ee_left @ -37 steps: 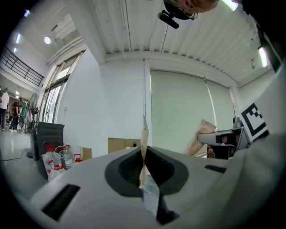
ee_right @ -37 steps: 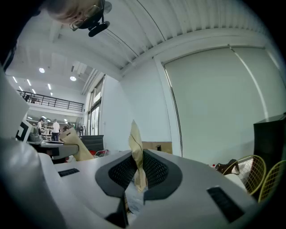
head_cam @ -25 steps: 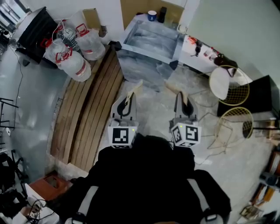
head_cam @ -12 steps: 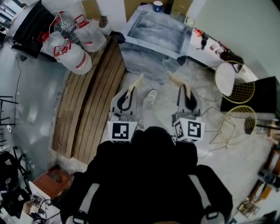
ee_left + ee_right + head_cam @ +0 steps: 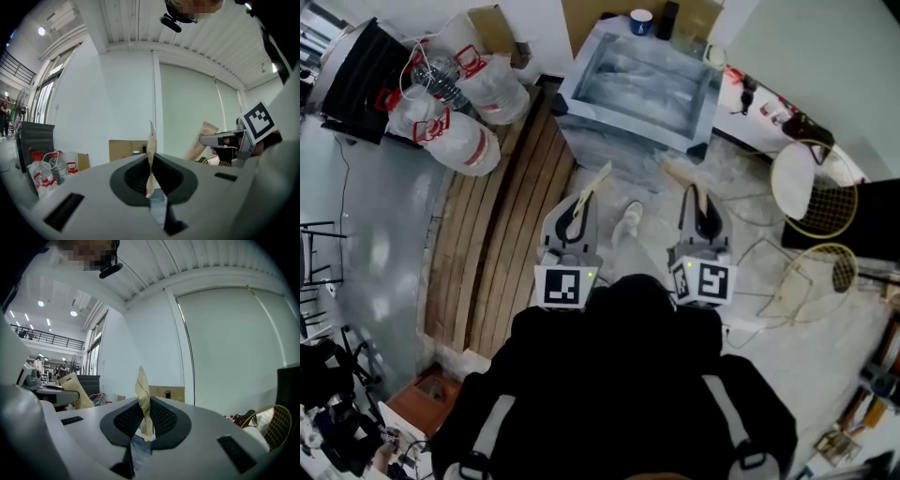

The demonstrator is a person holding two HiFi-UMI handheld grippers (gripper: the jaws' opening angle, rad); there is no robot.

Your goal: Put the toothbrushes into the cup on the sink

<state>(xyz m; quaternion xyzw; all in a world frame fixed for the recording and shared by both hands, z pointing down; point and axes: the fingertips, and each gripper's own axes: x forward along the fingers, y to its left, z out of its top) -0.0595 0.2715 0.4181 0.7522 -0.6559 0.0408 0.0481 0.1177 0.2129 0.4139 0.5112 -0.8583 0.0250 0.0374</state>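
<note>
A blue-and-white cup (image 5: 640, 21) stands at the far edge of the grey marbled sink (image 5: 581, 98), well ahead of both grippers. My left gripper (image 5: 582, 201) is shut on a flat tan paper packet (image 5: 598, 178) that sticks forward past its tips. My right gripper (image 5: 693, 193) is shut on a similar tan packet (image 5: 675, 172). The left gripper view has its packet (image 5: 151, 140) standing upright, pinched between the jaws (image 5: 151, 164), with the cup (image 5: 135, 152) tiny in the distance. The right gripper view has the other packet (image 5: 143, 390) pinched the same way (image 5: 144, 420).
Large water jugs (image 5: 459, 141) and a black box (image 5: 366, 70) sit at the left. Wooden planks (image 5: 502, 234) run along the floor. Two wire chairs (image 5: 816, 187) stand at the right, beside a white counter (image 5: 759, 98) with small items. A shoe (image 5: 628, 216) shows between the grippers.
The person has stepped forward and a shoe has come into view between the grippers. Both grippers keep their hold on the packets, side by side.
</note>
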